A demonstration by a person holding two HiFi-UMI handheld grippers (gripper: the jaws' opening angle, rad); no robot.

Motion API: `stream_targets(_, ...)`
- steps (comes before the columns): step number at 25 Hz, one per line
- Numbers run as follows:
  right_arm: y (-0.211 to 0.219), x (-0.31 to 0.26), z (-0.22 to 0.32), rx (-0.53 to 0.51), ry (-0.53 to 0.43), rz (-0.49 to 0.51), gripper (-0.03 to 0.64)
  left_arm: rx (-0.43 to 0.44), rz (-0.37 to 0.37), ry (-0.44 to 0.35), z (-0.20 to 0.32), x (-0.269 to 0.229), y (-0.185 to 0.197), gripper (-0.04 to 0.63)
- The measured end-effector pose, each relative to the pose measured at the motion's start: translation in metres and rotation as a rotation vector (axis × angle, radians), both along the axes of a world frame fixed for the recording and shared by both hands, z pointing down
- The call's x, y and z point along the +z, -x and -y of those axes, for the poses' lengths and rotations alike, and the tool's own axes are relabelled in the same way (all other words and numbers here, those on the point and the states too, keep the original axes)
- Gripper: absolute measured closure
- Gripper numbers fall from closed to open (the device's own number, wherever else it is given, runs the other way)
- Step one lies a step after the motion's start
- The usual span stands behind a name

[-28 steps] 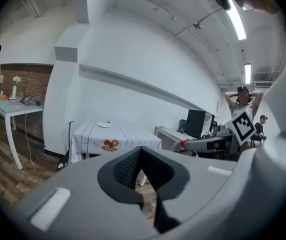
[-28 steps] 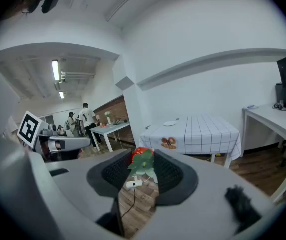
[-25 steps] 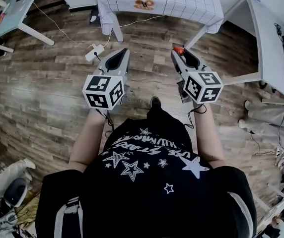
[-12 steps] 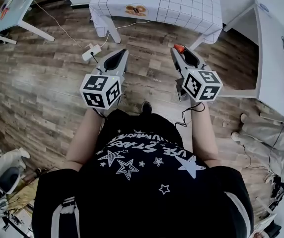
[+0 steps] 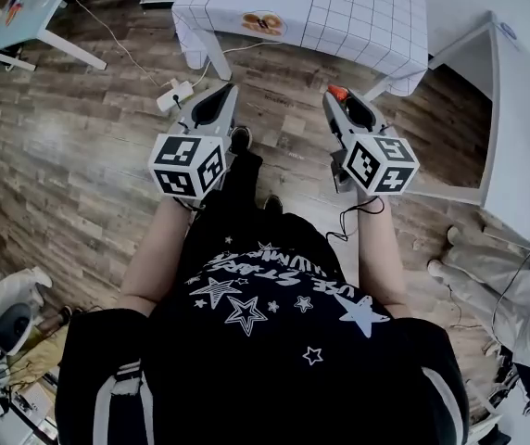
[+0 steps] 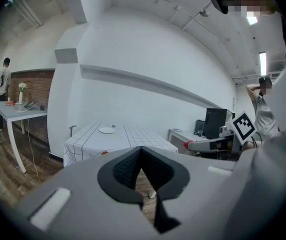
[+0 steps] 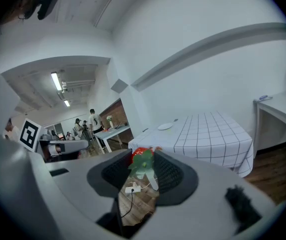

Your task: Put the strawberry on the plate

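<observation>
Round white plate [image 6: 106,130] is noted at twelve o'clock on checked surface [image 6: 144,137]. Red strawberry [image 7: 139,152] is clamped by right gripper [image 7: 142,160], its green leaves [image 7: 144,163] seen only in that gripper's view. Left gripper [image 6: 141,150] is closed.

The brown plank floor [image 5: 80,156] is wood, grainy and worn, with a dull sheen. A white cloth with a thin dark grid [image 5: 348,7] drapes softly over a table. The left gripper [image 5: 225,91] and the right gripper [image 5: 339,100] have smooth, matt grey plastic shells. Their black pads [image 7: 169,174] look rubbery, with a fine ribbed texture. The small red strawberry [image 7: 138,152] is glossy, its green leaves duller. The person's black T-shirt [image 5: 274,341] is soft matt cloth printed with white stars.
</observation>
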State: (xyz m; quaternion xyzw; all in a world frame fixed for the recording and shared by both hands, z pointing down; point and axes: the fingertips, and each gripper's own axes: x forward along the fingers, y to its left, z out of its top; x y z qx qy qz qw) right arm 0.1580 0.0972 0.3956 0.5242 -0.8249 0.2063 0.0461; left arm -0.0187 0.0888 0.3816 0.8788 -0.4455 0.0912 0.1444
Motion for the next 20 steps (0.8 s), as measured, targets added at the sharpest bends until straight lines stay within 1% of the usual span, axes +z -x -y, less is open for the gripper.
stream_targets(2,-0.003,-0.003,0.007,0.009,-0.007,-0.017,0.469,-0.005,-0.014,0.009,0.016,0.006,0.0,0.586)
stream_targets(5,-0.011,-0.006,0.025,0.039,-0.018,-0.047,0.469,0.02,-0.025,0.005,0.044,0.008,-0.003,0.587)
stream_targets(8,-0.021,-0.007,0.047,0.077,-0.012,-0.062,0.469,0.055,-0.028,-0.015,0.074,0.004,-0.008,0.586)
stream_targets(11,-0.024,-0.007,0.073,0.1,-0.006,-0.069,0.469,0.072,-0.025,-0.037,0.107,0.001,-0.008,0.586)
stream_targets(20,-0.021,0.004,0.165,0.127,0.046,-0.089,0.469,0.095,-0.039,-0.014,0.207,0.009,-0.004,0.586)
